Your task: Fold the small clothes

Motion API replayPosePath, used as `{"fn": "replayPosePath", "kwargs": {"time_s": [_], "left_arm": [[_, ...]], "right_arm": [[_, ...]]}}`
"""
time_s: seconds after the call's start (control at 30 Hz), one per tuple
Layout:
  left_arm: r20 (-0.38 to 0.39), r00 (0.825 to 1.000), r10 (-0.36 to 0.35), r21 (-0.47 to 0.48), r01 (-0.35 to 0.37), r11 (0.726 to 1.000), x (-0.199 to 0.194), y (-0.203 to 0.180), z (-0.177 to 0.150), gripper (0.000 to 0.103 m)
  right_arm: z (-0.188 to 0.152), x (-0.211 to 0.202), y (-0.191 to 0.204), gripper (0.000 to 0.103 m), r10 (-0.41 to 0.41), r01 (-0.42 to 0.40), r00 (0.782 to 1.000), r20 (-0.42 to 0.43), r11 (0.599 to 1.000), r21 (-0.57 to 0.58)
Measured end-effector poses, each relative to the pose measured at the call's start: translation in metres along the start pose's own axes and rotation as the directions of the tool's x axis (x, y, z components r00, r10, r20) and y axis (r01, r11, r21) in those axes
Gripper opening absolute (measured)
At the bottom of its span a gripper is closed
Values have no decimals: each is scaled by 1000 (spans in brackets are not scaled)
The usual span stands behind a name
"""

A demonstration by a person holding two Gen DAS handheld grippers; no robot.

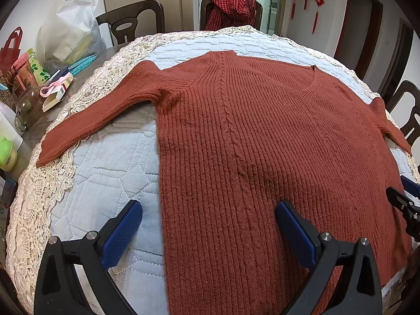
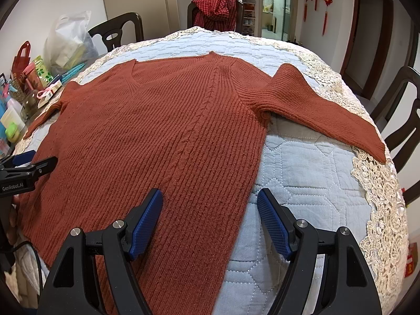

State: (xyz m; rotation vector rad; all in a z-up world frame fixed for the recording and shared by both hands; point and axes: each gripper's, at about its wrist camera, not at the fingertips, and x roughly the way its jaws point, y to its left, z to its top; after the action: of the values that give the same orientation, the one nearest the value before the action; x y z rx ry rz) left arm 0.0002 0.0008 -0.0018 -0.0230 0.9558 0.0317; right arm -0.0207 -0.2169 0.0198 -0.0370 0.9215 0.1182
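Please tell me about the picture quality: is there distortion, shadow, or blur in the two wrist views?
Left wrist view: strong fisheye bending, black corners; the sweater is sharp, with a soft shadow ahead of the open left claw. Right wrist view: the same bending, the quilted cover bulges like a dome; the open right claw is sharp, light is even, no glare on the knit.

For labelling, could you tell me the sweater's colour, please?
Rust red sweater, clearest in right wrist view.

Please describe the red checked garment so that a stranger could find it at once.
Look past the rust-red sweater lying flat on the blue quilted cover, to the dark chairs at the table's far end. The checked garment hangs over the middle chair's back; it alone has checks.
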Motion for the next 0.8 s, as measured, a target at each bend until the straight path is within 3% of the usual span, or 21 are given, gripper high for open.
{"fn": "replayPosePath", "kwargs": {"time_s": [0.8], "left_arm": [[4,1000,0,2,0,1000,0,-1,-1,103]], "right_arm": [[-1,0,-1,75,8,-8,1000,2,1000,5]]}}
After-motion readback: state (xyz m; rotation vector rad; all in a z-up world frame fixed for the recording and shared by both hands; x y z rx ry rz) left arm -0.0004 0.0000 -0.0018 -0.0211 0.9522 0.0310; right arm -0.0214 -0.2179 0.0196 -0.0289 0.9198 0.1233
